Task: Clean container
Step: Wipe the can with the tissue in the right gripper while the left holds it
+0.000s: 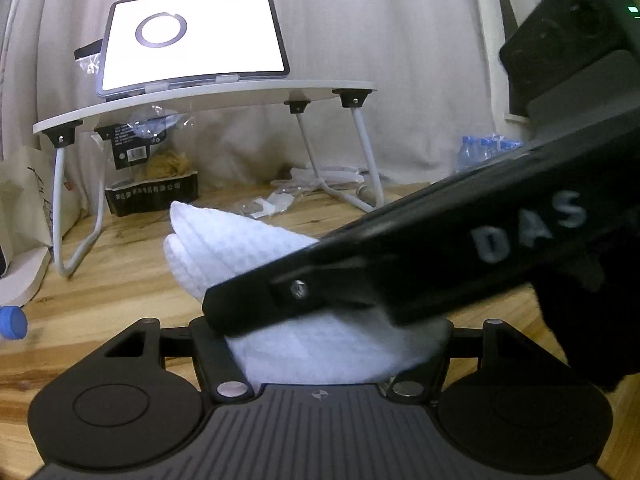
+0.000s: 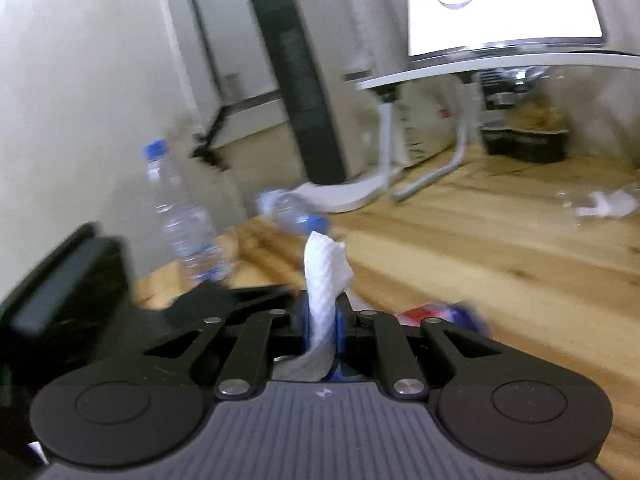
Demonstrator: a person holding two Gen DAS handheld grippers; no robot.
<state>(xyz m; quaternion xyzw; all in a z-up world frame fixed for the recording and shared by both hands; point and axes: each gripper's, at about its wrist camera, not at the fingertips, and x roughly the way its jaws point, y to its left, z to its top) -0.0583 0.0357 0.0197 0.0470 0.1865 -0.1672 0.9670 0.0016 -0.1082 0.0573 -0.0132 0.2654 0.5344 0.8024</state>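
Note:
In the left wrist view a white waffle cloth [image 1: 224, 248] lies between my left gripper's [image 1: 320, 344] spread jaws, and my right gripper's black body [image 1: 440, 252] crosses over it from the right. In the right wrist view my right gripper [image 2: 322, 320] is shut on the white cloth [image 2: 324, 272], which sticks up between its blue pads. A red and blue object [image 2: 436, 314] lies blurred just right of the fingers; I cannot tell what it is. The left gripper's black body [image 2: 60, 292] shows at the left.
A small white folding table [image 1: 200, 100] holds a lit tablet [image 1: 192, 40]. A black box [image 1: 152, 196] and plastic bags lie under it. One water bottle [image 2: 184, 220] stands and another [image 2: 292, 212] lies on the wooden surface [image 2: 480, 248]. A pack of bottles [image 1: 488, 152] stands by the curtain.

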